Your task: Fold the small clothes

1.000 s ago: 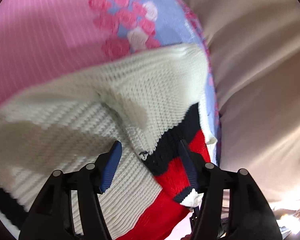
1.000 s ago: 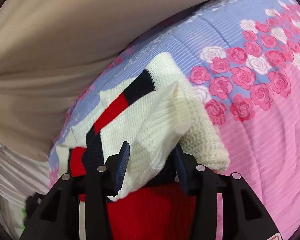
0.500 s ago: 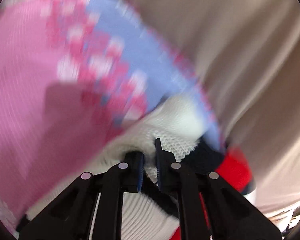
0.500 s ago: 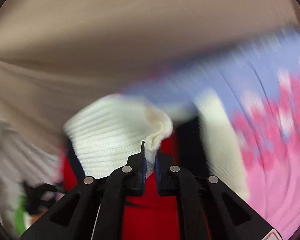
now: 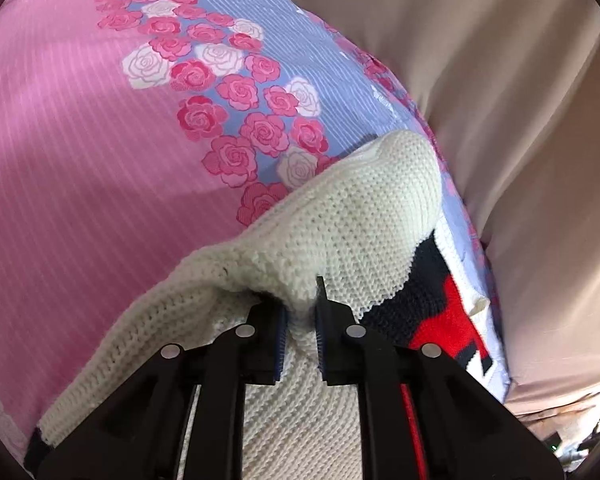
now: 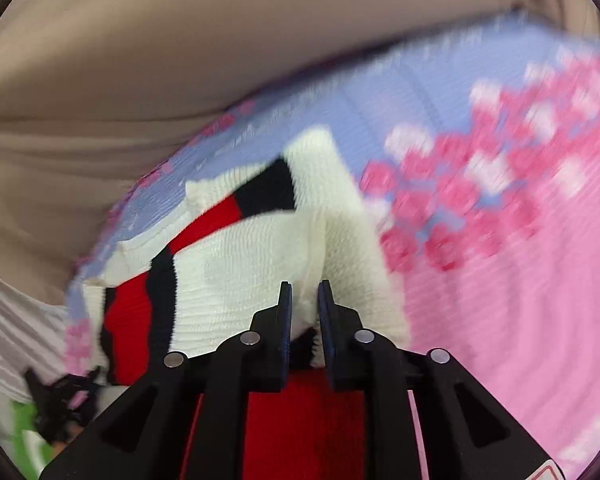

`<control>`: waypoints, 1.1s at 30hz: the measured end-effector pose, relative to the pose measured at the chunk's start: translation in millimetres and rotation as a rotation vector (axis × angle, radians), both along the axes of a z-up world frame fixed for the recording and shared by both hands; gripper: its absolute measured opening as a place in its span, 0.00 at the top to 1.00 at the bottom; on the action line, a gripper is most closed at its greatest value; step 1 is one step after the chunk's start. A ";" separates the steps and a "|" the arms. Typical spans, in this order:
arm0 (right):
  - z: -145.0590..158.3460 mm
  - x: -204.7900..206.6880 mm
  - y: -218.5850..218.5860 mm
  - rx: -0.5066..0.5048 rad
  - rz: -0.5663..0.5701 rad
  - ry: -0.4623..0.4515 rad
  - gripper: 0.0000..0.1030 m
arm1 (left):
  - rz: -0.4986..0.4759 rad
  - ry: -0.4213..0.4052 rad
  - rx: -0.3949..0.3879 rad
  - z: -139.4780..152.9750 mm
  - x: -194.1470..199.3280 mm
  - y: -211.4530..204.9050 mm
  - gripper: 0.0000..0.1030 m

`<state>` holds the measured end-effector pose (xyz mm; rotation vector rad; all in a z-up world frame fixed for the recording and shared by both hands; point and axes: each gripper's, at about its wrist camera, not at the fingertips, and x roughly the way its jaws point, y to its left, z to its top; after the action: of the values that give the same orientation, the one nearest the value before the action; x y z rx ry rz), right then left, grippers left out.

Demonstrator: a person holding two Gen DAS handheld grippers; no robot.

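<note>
A cream knitted sweater [image 5: 360, 216] with navy and red stripes lies bunched on a pink and lilac rose-print bedspread [image 5: 80, 160]. My left gripper [image 5: 301, 300] pinches a raised fold of the cream knit. Its jaws are opening slightly, with the knit still between the pads. In the right wrist view the sweater [image 6: 240, 272] shows its striped part at the left. My right gripper [image 6: 305, 292] holds another cream fold between its pads, and its jaws are also easing apart. That view is blurred by motion.
The bedspread [image 6: 520, 300] stretches away on the pink side. Beige cloth [image 5: 500, 80] borders the lilac edge of the bed and fills the top of the right wrist view as beige cloth [image 6: 180, 40]. Dark and green clutter [image 6: 40, 420] sits low at the left.
Both grippers stood open over the sweater a second ago and have since closed on folds of cream knit. Both have rolled, and the gripped folds now stand raised off the bed.
</note>
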<state>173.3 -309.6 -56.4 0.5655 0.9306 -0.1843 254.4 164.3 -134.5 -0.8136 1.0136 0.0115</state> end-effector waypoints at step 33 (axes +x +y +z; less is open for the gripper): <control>-22.1 256.6 318.2 -0.027 0.702 -0.096 0.93 | -0.148 -0.069 0.022 2.2 -0.6 37.7 0.89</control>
<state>429.8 8.7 -78.5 0.1950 0.9800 0.4570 253.8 202.0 -132.3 -0.7130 1.0047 -0.1308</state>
